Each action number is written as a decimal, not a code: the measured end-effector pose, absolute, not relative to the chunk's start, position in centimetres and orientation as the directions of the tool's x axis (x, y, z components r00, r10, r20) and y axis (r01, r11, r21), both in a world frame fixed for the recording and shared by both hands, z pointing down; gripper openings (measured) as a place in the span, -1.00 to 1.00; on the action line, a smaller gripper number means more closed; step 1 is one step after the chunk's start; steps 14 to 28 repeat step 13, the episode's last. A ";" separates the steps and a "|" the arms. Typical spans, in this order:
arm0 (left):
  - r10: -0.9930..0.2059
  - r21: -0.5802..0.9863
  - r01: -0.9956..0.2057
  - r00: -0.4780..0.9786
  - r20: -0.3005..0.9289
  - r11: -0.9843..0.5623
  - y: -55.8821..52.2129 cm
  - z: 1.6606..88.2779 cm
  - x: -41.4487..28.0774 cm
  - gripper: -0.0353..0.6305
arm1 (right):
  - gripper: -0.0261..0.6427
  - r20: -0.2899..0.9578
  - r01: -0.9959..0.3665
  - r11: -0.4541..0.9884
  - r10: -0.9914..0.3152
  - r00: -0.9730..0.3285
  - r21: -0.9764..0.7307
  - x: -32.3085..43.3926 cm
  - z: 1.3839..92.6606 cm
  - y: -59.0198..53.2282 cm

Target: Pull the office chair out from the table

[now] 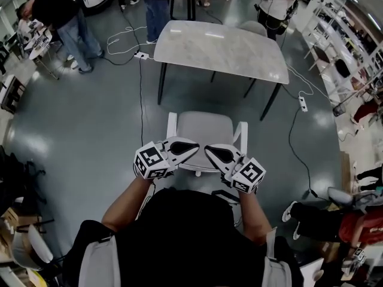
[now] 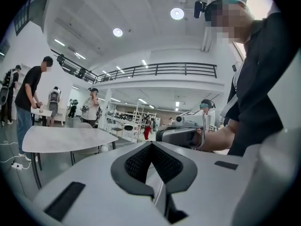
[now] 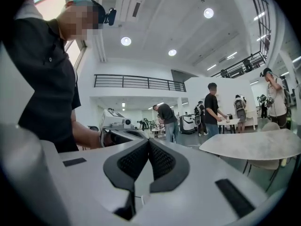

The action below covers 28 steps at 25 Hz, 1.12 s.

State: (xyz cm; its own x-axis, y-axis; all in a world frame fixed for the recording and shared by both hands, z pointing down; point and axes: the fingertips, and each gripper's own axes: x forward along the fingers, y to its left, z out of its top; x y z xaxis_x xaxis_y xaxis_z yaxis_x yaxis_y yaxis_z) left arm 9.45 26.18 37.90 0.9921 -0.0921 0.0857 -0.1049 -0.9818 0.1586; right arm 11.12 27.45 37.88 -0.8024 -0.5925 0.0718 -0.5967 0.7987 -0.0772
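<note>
With the chair [image 1: 203, 127] judged clear of the table [image 1: 227, 49], the left gripper [image 1: 194, 149] and right gripper [image 1: 209, 151], both closed on nothing, are best held off it.

A glossy grey floor [image 1: 78, 124] is reflecting the overhead light. Cables [image 1: 141, 100] are running across it, past a white power strip [image 1: 303, 104]. Shelving racks [image 1: 353, 46] are lining the right side. Round ceiling lights [image 2: 177, 13] are glowing above a railed balcony [image 2: 160, 69] on white walls.
</note>
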 end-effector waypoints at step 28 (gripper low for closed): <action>-0.105 0.209 -0.119 0.992 0.076 -0.971 26.8 38.1 7.7 -0.86 | -0.86 0.098 -0.611 0.789 -0.605 -0.790 -0.062 9.8 38.0 27.5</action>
